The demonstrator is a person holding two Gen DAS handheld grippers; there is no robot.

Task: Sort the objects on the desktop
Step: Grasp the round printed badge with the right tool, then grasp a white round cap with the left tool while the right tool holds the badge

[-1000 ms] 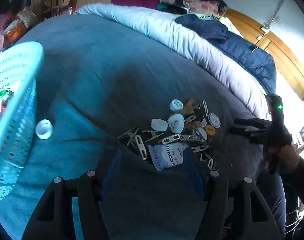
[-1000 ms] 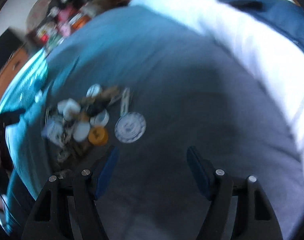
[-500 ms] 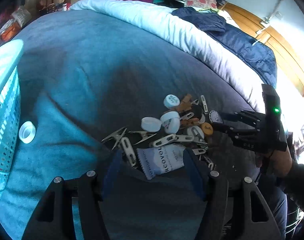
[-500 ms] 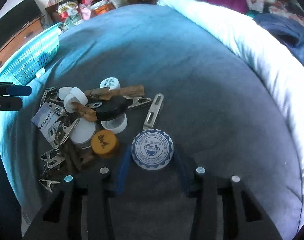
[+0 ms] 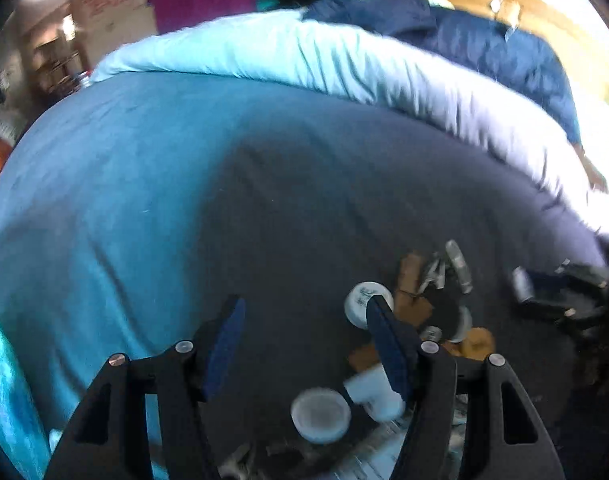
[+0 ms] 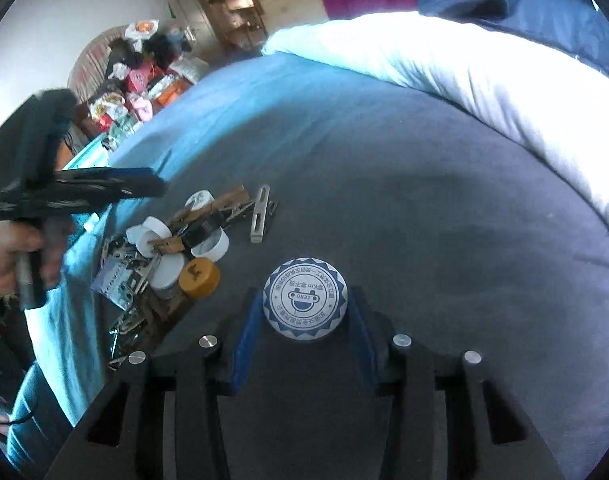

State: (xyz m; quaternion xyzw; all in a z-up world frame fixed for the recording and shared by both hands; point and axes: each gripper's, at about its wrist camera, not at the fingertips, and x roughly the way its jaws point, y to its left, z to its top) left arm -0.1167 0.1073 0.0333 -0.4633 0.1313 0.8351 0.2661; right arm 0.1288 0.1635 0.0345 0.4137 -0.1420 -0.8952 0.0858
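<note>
A pile of small objects (image 6: 172, 248) lies on the blue bedspread: white caps, metal clips, wooden pegs, an orange cap (image 6: 199, 278) and a printed sachet (image 6: 112, 282). My right gripper (image 6: 304, 312) is closed around a round blue-and-white badge (image 6: 305, 303), its blue pads against both sides. My left gripper (image 5: 304, 332) is open and empty, low over the pile, with a white cap (image 5: 320, 420) between its fingers and another white cap (image 5: 362, 300) by the right fingertip. The left gripper also shows in the right wrist view (image 6: 104, 188).
The blue bedspread (image 5: 124, 200) spreads left and far. A pale quilt (image 5: 344, 64) and a navy jacket (image 5: 484, 44) lie along the far side. A turquoise basket edge (image 5: 0, 400) is at the far left. Room clutter stands beyond the bed.
My right gripper has closed in on the round badge, which now sits between its pads. My left gripper has moved forward and right over the pile; the sachet has slipped beneath it.
</note>
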